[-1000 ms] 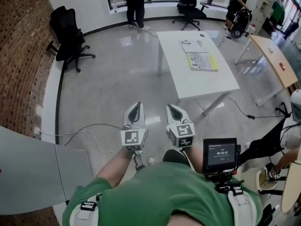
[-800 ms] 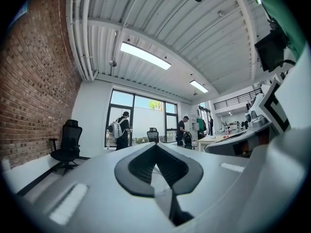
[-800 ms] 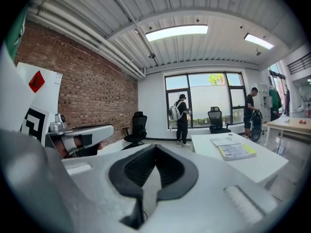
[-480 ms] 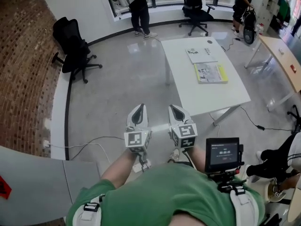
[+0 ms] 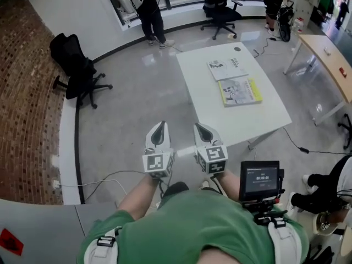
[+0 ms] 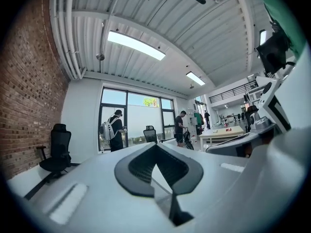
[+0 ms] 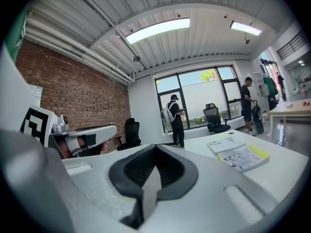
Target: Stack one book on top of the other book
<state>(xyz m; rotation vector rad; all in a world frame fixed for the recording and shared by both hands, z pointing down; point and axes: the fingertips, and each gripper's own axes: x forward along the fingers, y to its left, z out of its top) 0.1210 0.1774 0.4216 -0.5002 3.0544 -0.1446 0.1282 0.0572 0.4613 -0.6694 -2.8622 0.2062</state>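
Observation:
Two books lie side by side on the white table: a white one farther off and a yellow-edged one nearer. In the right gripper view the yellow-edged book and the white book show ahead at the right. My left gripper and right gripper are held side by side over the floor, short of the table, both shut with nothing in them. In the left gripper view the left gripper points level, with the books hidden from it.
A black office chair stands at the left by the brick wall. A cable trails over the floor below the grippers. People stand by the windows and a second chair is there. A wooden table is at the right.
The view has shifted as I walk; the table with the books sits a little closer and more central. Both grippers stay shut and side by side.

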